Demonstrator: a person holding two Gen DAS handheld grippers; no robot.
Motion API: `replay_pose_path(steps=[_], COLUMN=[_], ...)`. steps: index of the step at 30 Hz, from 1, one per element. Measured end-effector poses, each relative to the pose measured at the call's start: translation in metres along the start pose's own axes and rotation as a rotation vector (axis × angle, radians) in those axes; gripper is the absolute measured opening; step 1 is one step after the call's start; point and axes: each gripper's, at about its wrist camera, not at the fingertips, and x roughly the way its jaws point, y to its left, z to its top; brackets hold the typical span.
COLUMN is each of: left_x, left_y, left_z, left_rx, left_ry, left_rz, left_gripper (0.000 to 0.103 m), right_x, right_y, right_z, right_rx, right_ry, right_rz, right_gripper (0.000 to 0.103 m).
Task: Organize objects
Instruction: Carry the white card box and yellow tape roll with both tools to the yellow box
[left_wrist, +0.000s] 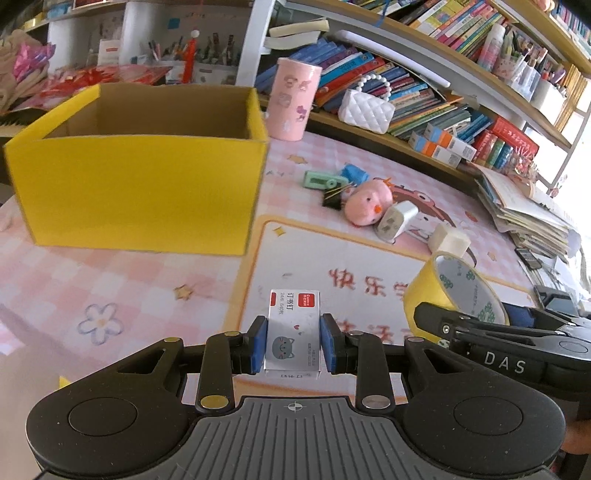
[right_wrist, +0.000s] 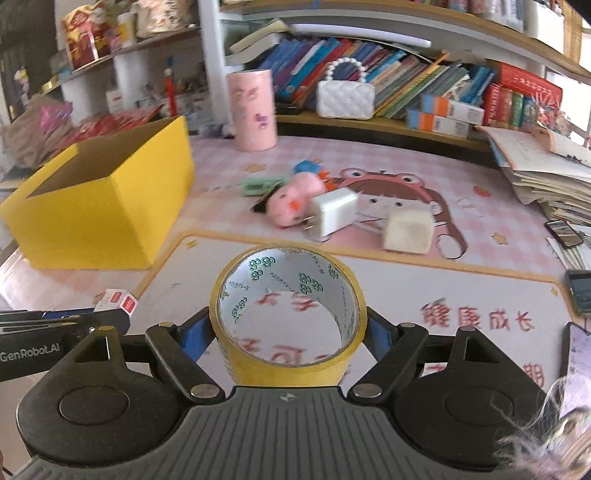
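Left wrist: yellow box (left_wrist: 140, 192) stands beyond staple box (left_wrist: 293, 332).

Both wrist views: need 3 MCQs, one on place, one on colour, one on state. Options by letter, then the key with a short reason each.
1. Where does the yellow box sit relative to the loose toys on the mat?
A. to their left
B. to their right
C. on top of them

2. What colour is the tall cylindrical cup behind the box?
A. green
B. pink
C. black

3. What is the state of the right gripper?
A. open and empty
B. shut on a phone
C. shut on the tape roll

Answers:
1 A: in both views the box lies left of the pink plush and the white charger.
2 B: the cup is pink with printed figures.
3 C: the blue fingers press both sides of the yellow roll; likewise the left gripper is shut on the staple box.
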Motion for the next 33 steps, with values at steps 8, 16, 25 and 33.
replay_pose_path(steps=[8, 16, 25, 33], left_x=[-0.027, -0.055, -0.082, -0.102], left_y=[0.034, 0.070, 0.101, 0.127], left_z=[-0.011, -0.023, -0.033, -0.038], left_rx=[-0.016, -0.035, -0.051, -0.086], left_ry=[-0.010, -0.022, -0.051, -0.089], left_rz=[0.015, 0.037, 0.055, 0.078], left_gripper=[0.028, 0.028, 0.028, 0.028], right_x=[-0.013, -0.024, -0.036, -0.040], right_y=[0.046, 0.089, 0.129, 0.156], right_z=[-0.015, -0.029, -0.040, -0.046], right_rx=[-0.028, -0.058, -0.097, -0.110], right_ry=[0.015, 0.023, 0.009, 0.020], right_rz=[0.034, 0.069, 0.104, 0.131], right_gripper=[0.081, 0.081, 0.081, 0.081])
